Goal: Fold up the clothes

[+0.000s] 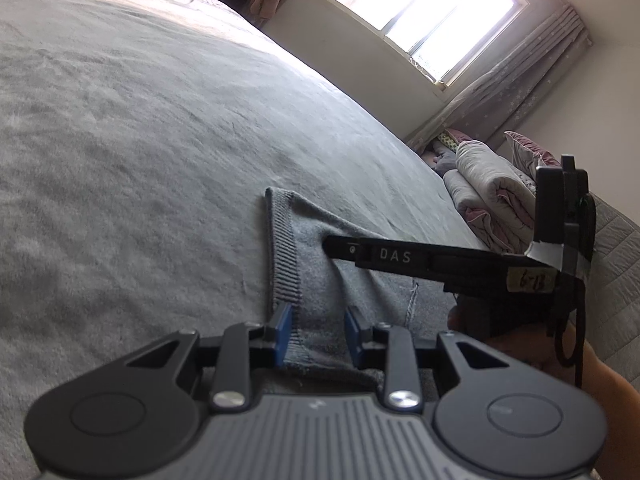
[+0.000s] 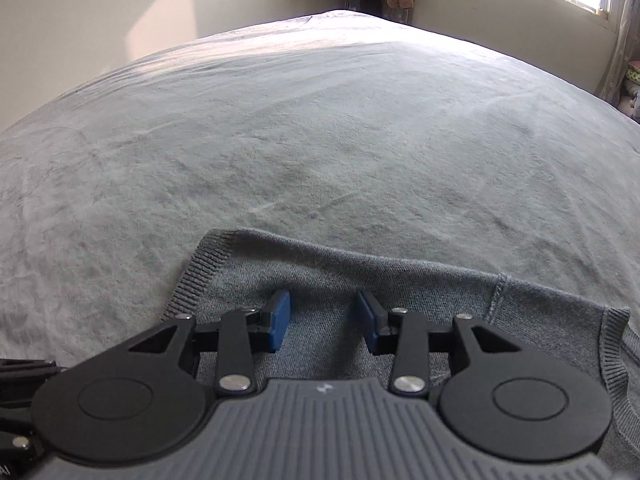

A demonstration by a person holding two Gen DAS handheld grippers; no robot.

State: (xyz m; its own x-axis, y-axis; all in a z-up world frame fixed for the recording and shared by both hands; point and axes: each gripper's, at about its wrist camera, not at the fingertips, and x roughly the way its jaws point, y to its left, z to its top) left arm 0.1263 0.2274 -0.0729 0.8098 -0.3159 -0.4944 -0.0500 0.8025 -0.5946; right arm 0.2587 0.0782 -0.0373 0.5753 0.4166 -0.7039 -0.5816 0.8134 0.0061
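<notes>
Near edge of bed (image 2: 320, 128), 6 o'clock in both wrist views: grey knit sweater (image 2: 360, 280), laid flat on grey plush cover.

- Sweater: ribbed band (image 1: 284, 248) runs 12-to-6 in left view, its lower end passing down between the left tongs. In right view a ribbed corner sits at 10 o'clock of the tongs, top edge runs 9-to-3, seam (image 2: 498, 296) at 2 o'clock, second ribbed strip at 4 o'clock. Long axis approx. across the right view.
- Left gripper (image 1: 316, 336): jaws part-open, narrow; rib hem lies in the gap beside the left pad. Pads not seen pressing, so no grip judged.
- Right gripper (image 2: 324, 322): jaws part-open, somewhat wider, low over sweater body; cloth under the gap, nothing pinched. Seen in left view as a black finger coming in from 3 o'clock, tip on or just over the fabric; contact can't tell.
- Nearer hand: left is at the hem edge; right is over mid-cloth, away from any edge.
- Room: wide bare cover from 9 through 12 to 2 o'clock, good for folding away. Bedding pile (image 1: 492, 196) at 2–3 o'clock of left view, well apart. Window (image 1: 420, 8) at 1 o'clock.
</notes>
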